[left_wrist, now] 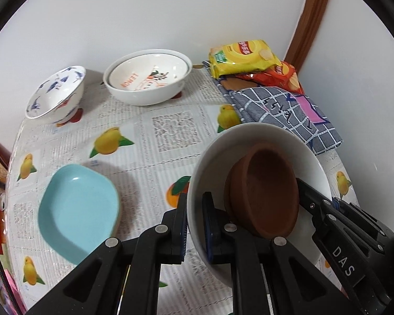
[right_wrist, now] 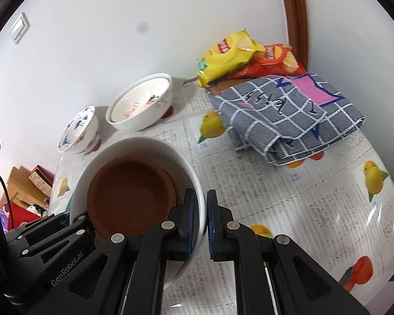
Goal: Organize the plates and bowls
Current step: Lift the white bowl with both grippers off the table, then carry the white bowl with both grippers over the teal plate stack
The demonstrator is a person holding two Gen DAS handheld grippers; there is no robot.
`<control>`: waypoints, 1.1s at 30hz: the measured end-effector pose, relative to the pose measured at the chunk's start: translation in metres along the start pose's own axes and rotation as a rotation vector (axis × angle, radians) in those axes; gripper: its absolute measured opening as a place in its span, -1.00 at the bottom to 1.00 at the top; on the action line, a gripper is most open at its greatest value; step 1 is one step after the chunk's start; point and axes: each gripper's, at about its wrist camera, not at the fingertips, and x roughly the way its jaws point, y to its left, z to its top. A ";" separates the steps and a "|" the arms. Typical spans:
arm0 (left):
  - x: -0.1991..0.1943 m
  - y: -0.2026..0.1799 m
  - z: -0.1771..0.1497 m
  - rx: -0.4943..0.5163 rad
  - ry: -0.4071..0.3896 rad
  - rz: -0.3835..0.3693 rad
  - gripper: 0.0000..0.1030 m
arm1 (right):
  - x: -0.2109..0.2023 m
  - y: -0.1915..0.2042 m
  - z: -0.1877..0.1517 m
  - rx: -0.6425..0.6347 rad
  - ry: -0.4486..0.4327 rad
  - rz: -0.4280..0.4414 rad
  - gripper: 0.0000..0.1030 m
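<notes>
Both grippers hold a plain white bowl (left_wrist: 218, 155) (right_wrist: 144, 145) above the fruit-print table, tilted a little. A brown clay dish (left_wrist: 265, 191) (right_wrist: 128, 191) lies inside it. My left gripper (left_wrist: 195, 210) is shut on the bowl's left rim, one pad inside and one outside. My right gripper (right_wrist: 200, 206) is shut on the opposite rim in the same way. Each gripper also shows in the other's view, the right gripper (left_wrist: 315, 204) and the left gripper (right_wrist: 65, 223). A light blue dish (left_wrist: 78, 210) rests on the table to the left.
Against the back wall stand a blue-patterned bowl (left_wrist: 55, 92) (right_wrist: 78, 128) and a wide white bowl (left_wrist: 147, 78) (right_wrist: 139, 110) with a "LEMON" dish nested inside. A folded grey checked cloth (left_wrist: 289, 113) (right_wrist: 289, 115) and two crisp bags (left_wrist: 244, 57) (right_wrist: 231, 52) fill the right back corner. Boxes (right_wrist: 31, 181) sit beyond the table's left edge.
</notes>
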 end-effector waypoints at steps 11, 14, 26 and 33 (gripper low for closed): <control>-0.021 0.030 -0.006 -0.045 -0.018 0.018 -0.79 | -0.005 0.034 -0.002 -0.041 0.000 0.035 -0.83; -0.026 0.036 -0.007 -0.055 -0.026 0.018 -0.79 | -0.008 0.043 -0.003 -0.056 -0.004 0.036 -0.83; -0.037 0.062 -0.009 -0.094 -0.036 0.032 -0.79 | -0.006 0.072 -0.004 -0.091 -0.001 0.055 -0.83; -0.043 0.076 -0.008 -0.114 -0.044 0.044 -0.78 | -0.004 0.088 -0.003 -0.112 0.000 0.068 -0.83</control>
